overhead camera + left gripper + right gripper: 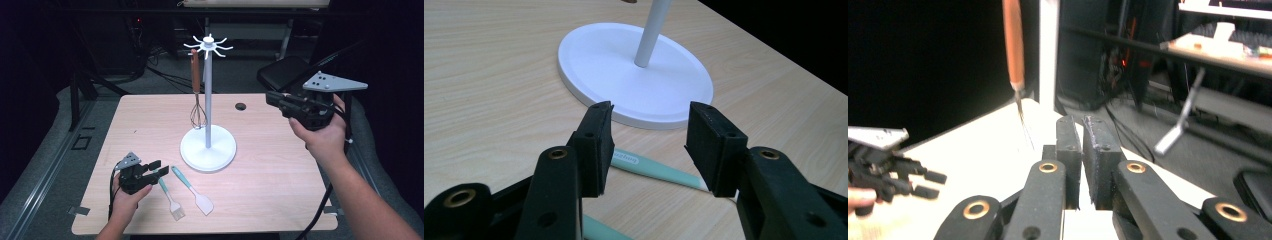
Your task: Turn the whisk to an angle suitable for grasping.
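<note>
In the high view, the left gripper (156,168) is at the lower left of the frame, low over the wooden table (280,190). Its 2 jaws stand apart and hold nothing. They point to the right, toward the teal handle of a basting brush (170,196), and the jaw tips are just beside the upper end of that handle. Right of the brush lies a spatula (194,191) with a teal handle and a pale blade; both utensils lie flat on the table and run diagonally toward the lower right.

In the left gripper view, the open jaws rise from the bottom, and a teal handle (656,168) lies on the table between and under them. A second teal handle (601,231) is at the bottom edge, partly hidden by the left jaw. I cannot tell which handle belongs to which utensil there.

A white utensil stand (208,145) is in the middle of the high view, with a round base, a thin pole and hooks on top. A whisk (197,95) with a brown handle hangs from 1 hook, left of the pole.

The right gripper (270,98) is at the upper right, held above the table edge. In the right gripper view its jaws are together, with only a thin gap, and empty.
</note>
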A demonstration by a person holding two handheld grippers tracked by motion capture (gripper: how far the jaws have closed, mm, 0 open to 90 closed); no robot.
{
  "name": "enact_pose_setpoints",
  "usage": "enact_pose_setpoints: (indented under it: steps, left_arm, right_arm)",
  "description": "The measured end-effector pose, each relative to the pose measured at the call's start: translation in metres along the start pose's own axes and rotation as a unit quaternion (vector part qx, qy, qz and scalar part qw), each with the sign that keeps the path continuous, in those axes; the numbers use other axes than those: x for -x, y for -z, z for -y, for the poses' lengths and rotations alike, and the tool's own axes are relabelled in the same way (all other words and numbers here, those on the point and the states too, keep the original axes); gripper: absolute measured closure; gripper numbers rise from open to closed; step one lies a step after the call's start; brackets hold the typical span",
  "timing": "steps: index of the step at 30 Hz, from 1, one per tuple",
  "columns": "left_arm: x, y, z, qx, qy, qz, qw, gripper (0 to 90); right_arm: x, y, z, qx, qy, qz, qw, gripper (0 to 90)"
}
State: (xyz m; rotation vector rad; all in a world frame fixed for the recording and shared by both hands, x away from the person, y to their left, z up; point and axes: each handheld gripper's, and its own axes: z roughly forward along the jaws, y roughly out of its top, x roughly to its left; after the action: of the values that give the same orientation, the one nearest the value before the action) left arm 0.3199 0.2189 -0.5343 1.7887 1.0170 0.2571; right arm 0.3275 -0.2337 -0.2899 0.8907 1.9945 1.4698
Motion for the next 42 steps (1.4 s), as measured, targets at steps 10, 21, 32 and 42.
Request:
enact_pose_setpoints:
  steps: [10,21,32,42]
  left_arm:
    - [-0.001,0.000,0.000,-0.001,0.002,0.000,1.0000,53.1]
    - [-0.003,0.001,0.001,0.001,0.004,-0.003,1.0000,53.0]
    - [-0.004,0.000,0.001,0.000,0.007,-0.003,1.0000,52.8]
    - [-0.005,0.001,0.002,0.003,0.010,-0.008,0.9999,52.6]
  right_arm:
    - [0.005,-0.007,0.048,-0.107,-0.004,0.003,0.9942,83.0]
    - [-0.008,-0.045,0.102,-0.206,-0.021,-0.014,0.9782,77.2]
    - [-0.023,-0.071,0.150,-0.247,-0.047,-0.023,0.9677,71.9]
    - [-0.049,-0.104,0.187,-0.262,-0.039,-0.038,0.9636,59.9]
